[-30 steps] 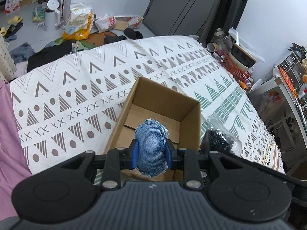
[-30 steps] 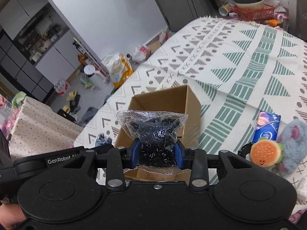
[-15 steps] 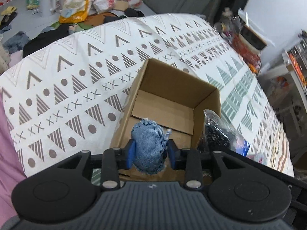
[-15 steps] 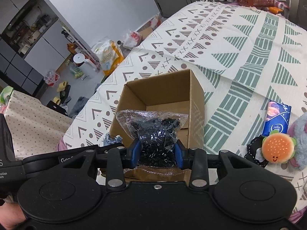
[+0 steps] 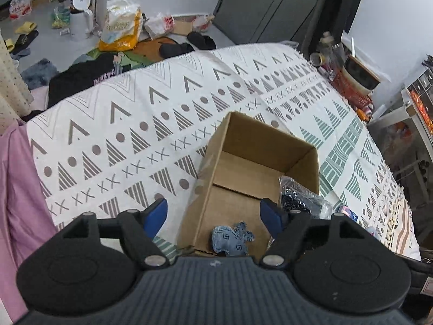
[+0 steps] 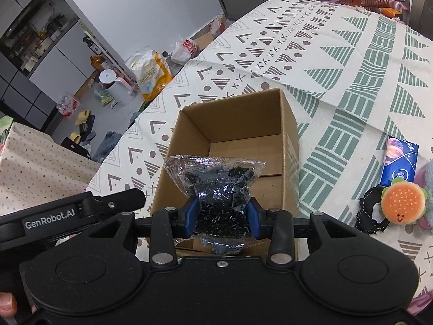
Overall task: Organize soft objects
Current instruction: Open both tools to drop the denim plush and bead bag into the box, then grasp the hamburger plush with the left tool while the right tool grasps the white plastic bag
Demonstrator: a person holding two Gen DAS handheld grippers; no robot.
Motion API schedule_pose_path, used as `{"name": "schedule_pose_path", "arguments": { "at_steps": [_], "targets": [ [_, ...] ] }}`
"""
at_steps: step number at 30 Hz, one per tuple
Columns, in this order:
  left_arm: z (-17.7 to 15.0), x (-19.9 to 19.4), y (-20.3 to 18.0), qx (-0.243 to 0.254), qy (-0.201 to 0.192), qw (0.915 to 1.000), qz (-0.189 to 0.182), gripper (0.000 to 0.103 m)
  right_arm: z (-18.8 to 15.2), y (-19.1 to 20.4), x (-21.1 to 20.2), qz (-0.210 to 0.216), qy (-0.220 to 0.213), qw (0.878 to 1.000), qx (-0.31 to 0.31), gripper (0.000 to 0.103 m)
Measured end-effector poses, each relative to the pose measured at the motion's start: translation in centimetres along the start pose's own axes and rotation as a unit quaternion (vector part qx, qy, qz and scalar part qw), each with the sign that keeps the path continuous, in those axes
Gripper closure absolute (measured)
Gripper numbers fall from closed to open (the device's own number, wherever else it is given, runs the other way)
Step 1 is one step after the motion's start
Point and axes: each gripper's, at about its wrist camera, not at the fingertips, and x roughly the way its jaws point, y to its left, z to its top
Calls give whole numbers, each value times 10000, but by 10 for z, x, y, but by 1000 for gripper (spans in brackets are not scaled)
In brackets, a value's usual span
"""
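Left gripper [image 5: 213,215]: jaws spread wide, blue pads [image 5: 155,215] apart, nothing held between them. Right gripper [image 6: 221,214]: jaws closed inward, blue pads [image 6: 190,215] pressing a load from both sides. Fingertip [image 6: 6,302] visible at lower left edge of right wrist view

1 cardboard box [image 6: 289,146], 1 denim patch [image 5: 232,239] inside it, 1 clear bag of black bits [image 6: 217,189], 1 blue tissue pack [image 6: 400,163], 1 burger plush [image 6: 402,202], 2 hand-held grippers: left [image 5: 213,215], right [image 6: 221,215].
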Motion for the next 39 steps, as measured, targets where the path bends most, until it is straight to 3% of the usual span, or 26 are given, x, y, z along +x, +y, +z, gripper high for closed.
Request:
{"name": "schedule_pose_path", "arguments": {
  "at_steps": [1, 3, 6, 9, 14, 20, 30, 39],
  "targets": [
    [-1, -2, 0, -1, -44, 10000, 12, 29, -1, 2, -1, -15, 2, 10000, -28, 59],
    [-3, -8, 2, -32, -178, 9998, 13, 28, 0, 6, -4, -188, -18, 9997, -135, 23],
    [-5, -17, 2, -46, -434, 9990, 101, 25, 0, 4, -19, -380, -358, 9984, -229, 0],
    [-7, -25, 1, -86, -649, 9977, 151, 23, 4, -10, -33, -168, -371, 9992, 16, 0],
    [-14, -34, -6, -43, -855, 9963, 80, 23, -1, -26, -51, -582, -519, 9970, 29, 0],
    [-19, -42, -19, 86, -880, 9960, -142, 23, -13, -42, -76, -636, -894, 9939, -119, 0],
    [-32, -48, -53, 492, -925, 9938, -360, 22, -20, -73, -105, -132, -1173, 9929, 109, 0],
    [-47, -42, -86, 740, -843, 9928, -408, 22, -28, -103, -122, -272, -1374, 9901, 40, 0]
  ]
}}
